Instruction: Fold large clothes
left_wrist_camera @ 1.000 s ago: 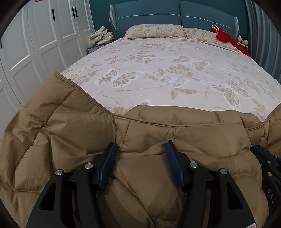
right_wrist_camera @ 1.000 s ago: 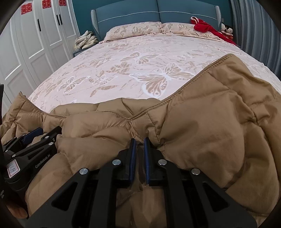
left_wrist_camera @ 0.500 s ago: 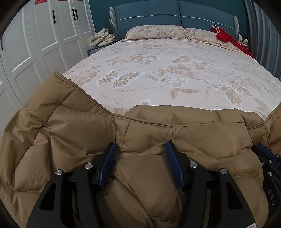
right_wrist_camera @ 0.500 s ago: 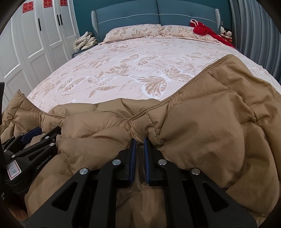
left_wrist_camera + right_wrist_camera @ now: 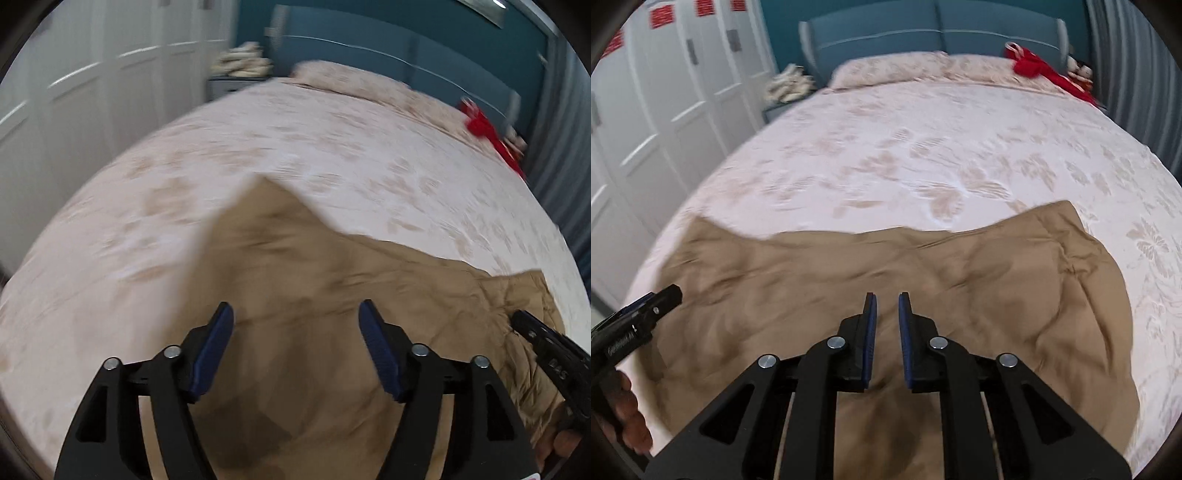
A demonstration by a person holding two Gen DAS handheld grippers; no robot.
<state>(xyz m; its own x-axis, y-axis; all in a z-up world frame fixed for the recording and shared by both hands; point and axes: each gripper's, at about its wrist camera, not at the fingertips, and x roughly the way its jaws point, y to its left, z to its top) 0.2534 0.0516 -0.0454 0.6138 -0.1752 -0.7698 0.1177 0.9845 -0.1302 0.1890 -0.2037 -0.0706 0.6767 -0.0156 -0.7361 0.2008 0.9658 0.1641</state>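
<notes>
A: What's around the bed [image 5: 923,155], going from the left?

B: White wardrobe doors [image 5: 676,92] run along its left side, with red paper cutouts [image 5: 661,14] stuck near their tops. Just off the bed's top-left corner is a low nightstand [image 5: 779,107] carrying a pale heap [image 5: 788,83] I can't make out through the blur. The blue padded headboard [image 5: 934,35] stands at the far end against a teal wall, two patterned pillows [image 5: 890,68] lie against it, and something red [image 5: 1041,72] lies at the bed's far right corner. A ribbed grey curtain [image 5: 1137,81] hangs to the right of the bed.

A: And the garment?

B: The tan quilted jacket [image 5: 886,273] is spread flat on the butterfly-print cover at the near end of the bed, its far edge running across the bed's width.

A: The tools?

B: The left gripper [image 5: 295,343] hovers above the jacket's left part, tilted, its blue pads wide apart with nothing between them. In the right wrist view it shows side-on at the jacket's left edge, with fingers [image 5: 628,417] wrapped round its handle. The right gripper [image 5: 887,328] is above the middle of the jacket's near edge, its pads parted by only a narrow gap and holding no cloth.
</notes>
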